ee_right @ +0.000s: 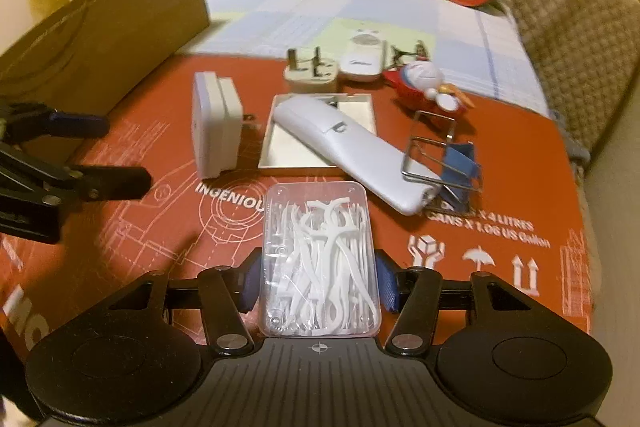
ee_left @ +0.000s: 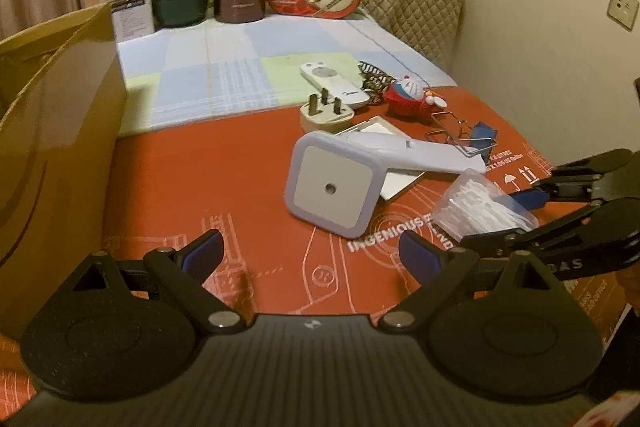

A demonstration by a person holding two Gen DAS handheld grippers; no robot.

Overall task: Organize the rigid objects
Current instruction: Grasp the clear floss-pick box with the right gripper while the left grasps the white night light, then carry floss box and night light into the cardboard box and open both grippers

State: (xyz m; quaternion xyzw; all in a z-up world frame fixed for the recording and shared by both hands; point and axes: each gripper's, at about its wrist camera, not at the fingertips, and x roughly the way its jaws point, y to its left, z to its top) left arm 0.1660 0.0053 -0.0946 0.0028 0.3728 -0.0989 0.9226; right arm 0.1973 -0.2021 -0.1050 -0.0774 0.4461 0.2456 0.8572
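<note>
- At far left of the right wrist view, the cardboard box stands open-topped on the red printed sheet; it is the likely destination for the loose items, a judgement only.
- Just right of it, the left gripper reaches in with its jaws spread wide and nothing between them.
- Next, the square night light stands on edge, its plug prongs pointing toward the shallow white tray.
- Across the tray lies the long white remote, its near end resting on the blue binder clip.
- In the near centre, the clear floss-pick box lies flat on the sheet, between the blue pads of the right gripper; the pads appear to meet its two long sides at the near half, so the gripper is narrowed onto the box.
- Handling, as judged: the box looks light and stiff but thin-walled and smooth, so it may slip or flex; a grip across the long sides near mid-length suits it.
- Farther back sit a three-pin plug adapter, a small white remote and a red-and-white toy figure.
</note>
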